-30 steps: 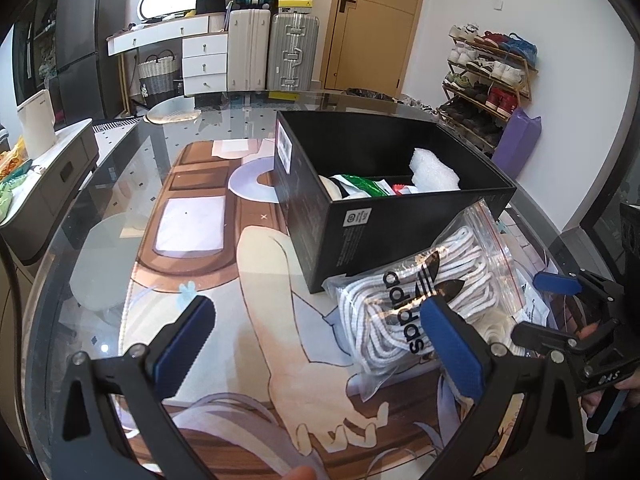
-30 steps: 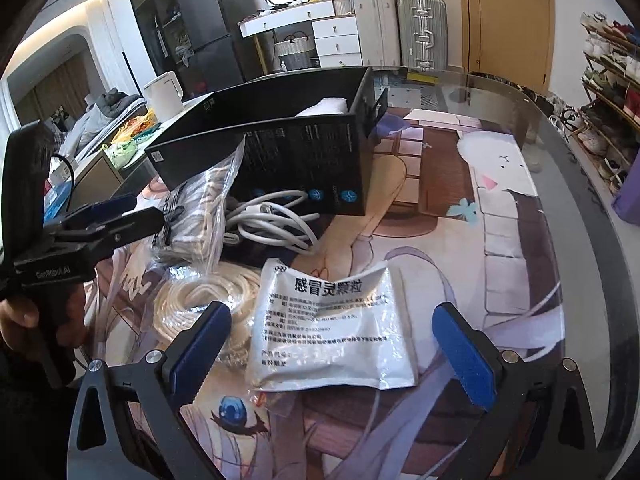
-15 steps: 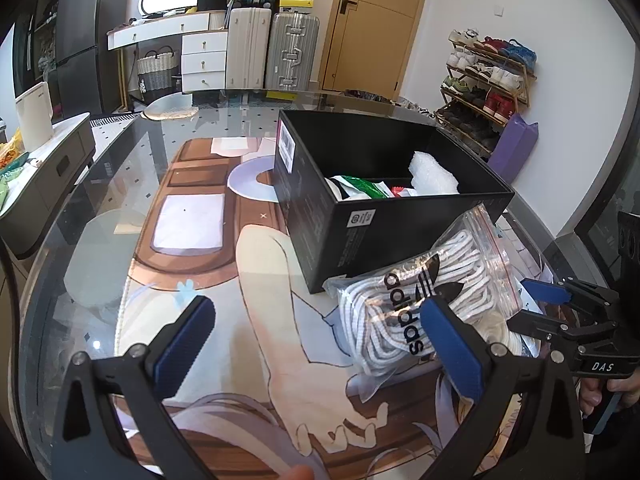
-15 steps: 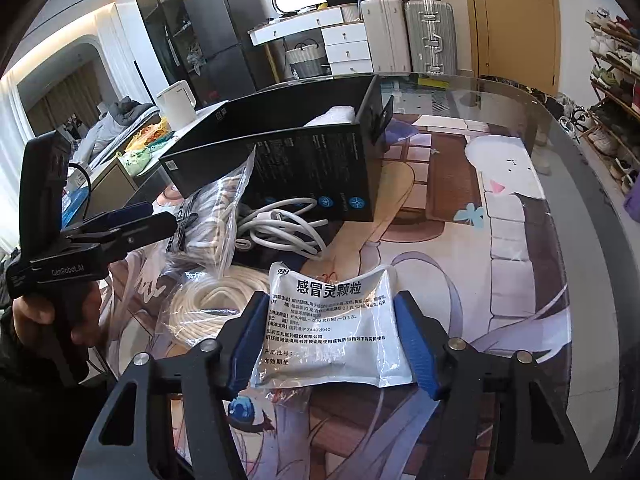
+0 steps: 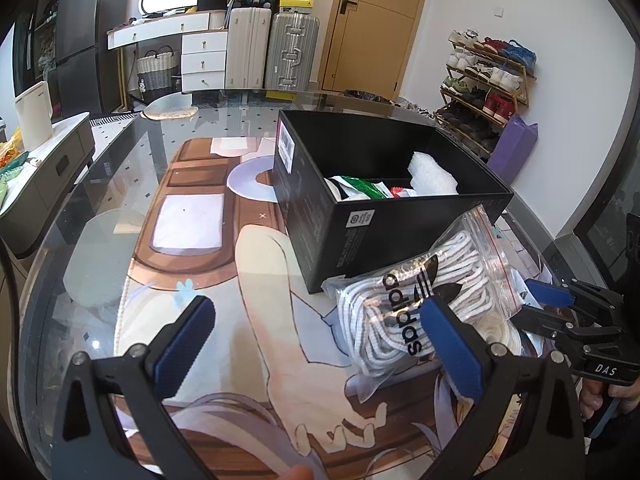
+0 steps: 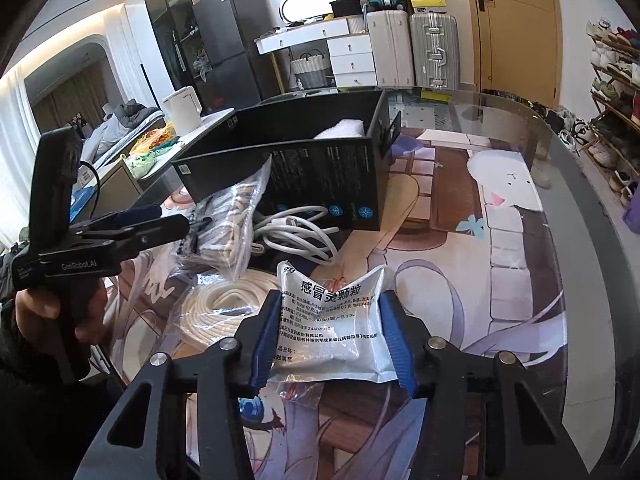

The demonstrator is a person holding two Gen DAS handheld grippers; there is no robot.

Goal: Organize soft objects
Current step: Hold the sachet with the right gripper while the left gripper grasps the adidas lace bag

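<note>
**Right gripper pinches the medicine sachet; the box is next**

The right gripper has its blue pads pressed against both sides of the white medicine sachet, which bows upward between them, so the grasp looks made. The sachet sits near the front edge of the counter, on the printed mat, just in front of a coil of cream rope and a white cable lying against the near wall of the black box.

The left gripper is spread wide and holds nothing. It hovers over the counter to the left of a zip bag of white laces, which leans against the box's near corner; its right pad stands in front of that bag, though I cannot tell whether it touches.

The black box already holds a green-and-white packet and a piece of white foam wrap, so the sorting seems partly done, with the laces, rope, cable and sachet left outside.

The step in hand appears to be picking up the sachet. The next move calls for lifting it clear of the rope and cable, carrying it over the box's near wall and letting go inside. The sachet is limp and slick, so it may sag or slip; a steady squeeze and enough height over the wall would help.
</note>
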